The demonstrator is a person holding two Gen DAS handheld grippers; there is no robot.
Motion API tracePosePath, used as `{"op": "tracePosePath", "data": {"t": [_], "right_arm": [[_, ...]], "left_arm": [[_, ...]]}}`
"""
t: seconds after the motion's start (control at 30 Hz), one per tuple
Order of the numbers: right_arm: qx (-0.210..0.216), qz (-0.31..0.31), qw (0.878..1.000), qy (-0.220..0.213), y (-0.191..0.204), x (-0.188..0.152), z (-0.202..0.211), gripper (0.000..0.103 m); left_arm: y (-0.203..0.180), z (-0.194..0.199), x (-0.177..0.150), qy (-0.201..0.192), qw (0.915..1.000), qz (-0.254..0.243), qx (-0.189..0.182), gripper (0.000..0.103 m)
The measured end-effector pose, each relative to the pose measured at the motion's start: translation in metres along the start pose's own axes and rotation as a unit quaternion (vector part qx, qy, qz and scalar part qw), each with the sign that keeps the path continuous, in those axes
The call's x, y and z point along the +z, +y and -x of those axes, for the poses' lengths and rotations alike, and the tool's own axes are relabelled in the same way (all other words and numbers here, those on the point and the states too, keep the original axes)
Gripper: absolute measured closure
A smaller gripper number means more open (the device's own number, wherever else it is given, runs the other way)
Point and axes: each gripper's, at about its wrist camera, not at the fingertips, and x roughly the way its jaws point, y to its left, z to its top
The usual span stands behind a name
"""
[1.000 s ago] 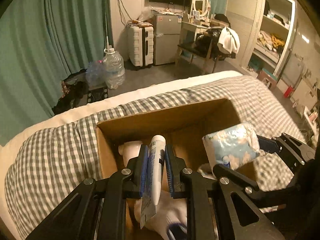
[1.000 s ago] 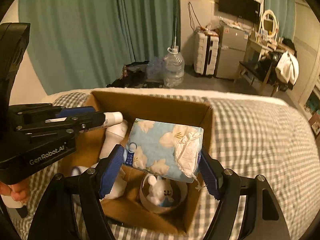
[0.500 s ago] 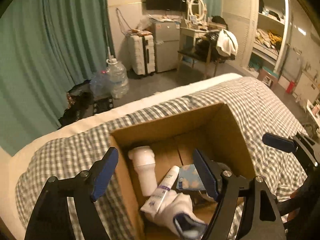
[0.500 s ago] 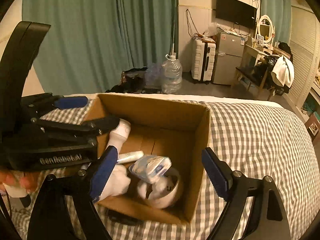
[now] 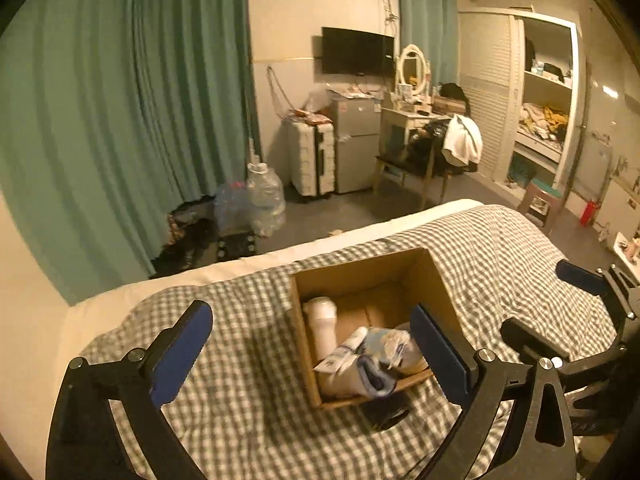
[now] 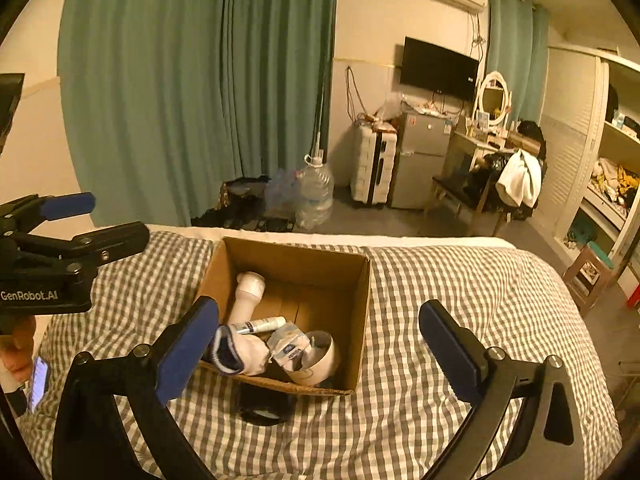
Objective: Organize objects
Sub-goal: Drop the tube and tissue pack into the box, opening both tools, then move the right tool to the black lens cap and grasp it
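An open cardboard box [image 5: 360, 276] [image 6: 296, 256] sits on the checked bed cover. Inside lie a white bottle [image 6: 248, 292], a white tube [image 6: 260, 325] [image 5: 344, 352], a floral tissue pack [image 5: 388, 344] [image 6: 288, 346], a white sock with a blue cuff [image 6: 240, 350] and a bowl [image 6: 316, 364]. My left gripper [image 5: 310, 332] and right gripper [image 6: 320, 316] hang above and short of the box. Their jaws are opening wide, and no pad touches anything. The right wrist view has the left gripper [image 6: 106, 218] at the left edge.
A dark flat object [image 6: 260, 404] lies on the bed cover [image 6: 460, 280] against the box's near side. A hand [image 6: 16, 352] holds a phone [image 6: 38, 380] at the left. Beyond the bed stand a water jug [image 6: 316, 192], a suitcase [image 6: 374, 168], a fridge and a chair.
The left gripper let go of the tube and the right let go of the tissue pack; both now lie in the box. Both grippers rose, drew back and spread their jaws.
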Motion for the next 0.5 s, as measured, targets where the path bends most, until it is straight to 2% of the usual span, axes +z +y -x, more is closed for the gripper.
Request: {"op": "tracePosePath", "data": {"t": [0.13,0.27,0.37,0.5], "right_arm": [[0.009,0.007,1.0,0.005,0.011,-0.01,0.011,0.002],[0.021,0.001,0.999,0.027,0.013,-0.029,0.004,0.002],[0.043,-0.017,0.997,0.066,0.013,-0.052,-0.017,0.002],[0.04,-0.027,0.992,0.119,0.019,-0.088,-0.063,0.002]], "left_arm": [[0.009,0.01,-0.021,0.001,0.9992,0.011,0.039,0.0],[0.019,0.004,-0.057,0.005,0.9961,0.025,0.084,0.0],[0.023,-0.016,-0.087,0.024,0.9938,0.038,0.102,0.0],[0.028,-0.05,-0.121,0.042,0.9887,0.056,0.133,0.0]]}}
